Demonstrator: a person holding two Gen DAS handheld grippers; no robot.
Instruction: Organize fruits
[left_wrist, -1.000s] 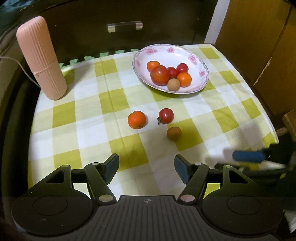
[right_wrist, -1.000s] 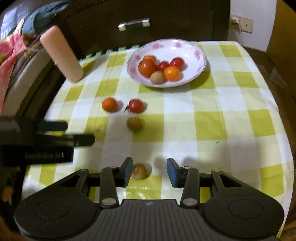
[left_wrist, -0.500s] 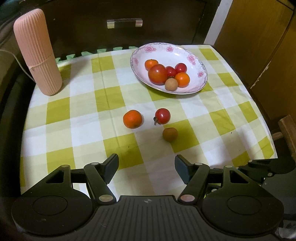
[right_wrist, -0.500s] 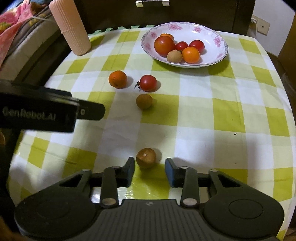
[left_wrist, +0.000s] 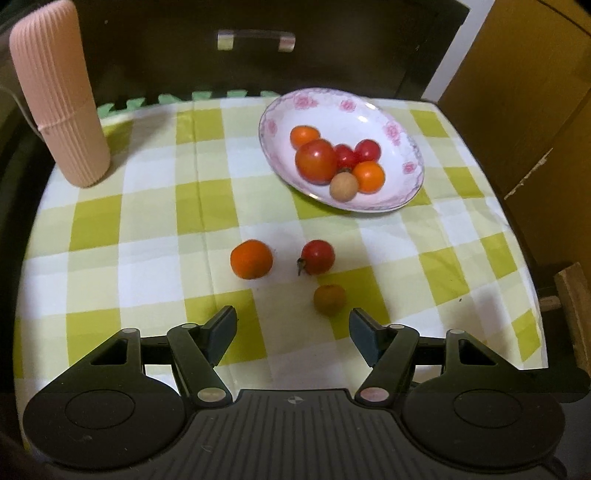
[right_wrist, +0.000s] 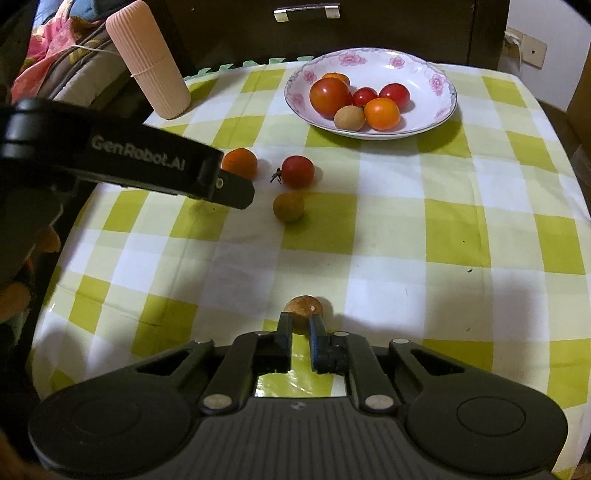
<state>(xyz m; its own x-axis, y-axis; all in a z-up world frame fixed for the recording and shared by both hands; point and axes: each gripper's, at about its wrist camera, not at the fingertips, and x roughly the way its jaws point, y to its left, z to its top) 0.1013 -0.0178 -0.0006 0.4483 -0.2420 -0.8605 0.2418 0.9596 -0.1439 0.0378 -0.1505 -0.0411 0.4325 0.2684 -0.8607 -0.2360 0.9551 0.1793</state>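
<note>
- Currently right gripper (right_wrist: 300, 321) is pinching a small brown fruit (right_wrist: 303, 307) at the near edge of the checked tablecloth (right_wrist: 461, 229), jaws narrowed onto both its sides
- Left gripper (left_wrist: 293, 325) is hovering with jaws wide, gripping nothing
- Brownish fruit (left_wrist: 329, 299) is sitting just ahead of the left jaws, red tomato (left_wrist: 317, 257) and orange fruit (left_wrist: 251, 259) lying just beyond it
- Floral plate (left_wrist: 402, 133) is sitting at the far side, holding six fruits

table: checked cloth (left_wrist: 155, 206) | plate (left_wrist: 399, 122) | pink cylinder (left_wrist: 59, 96) | loose fruits (left_wrist: 251, 258)
</note>
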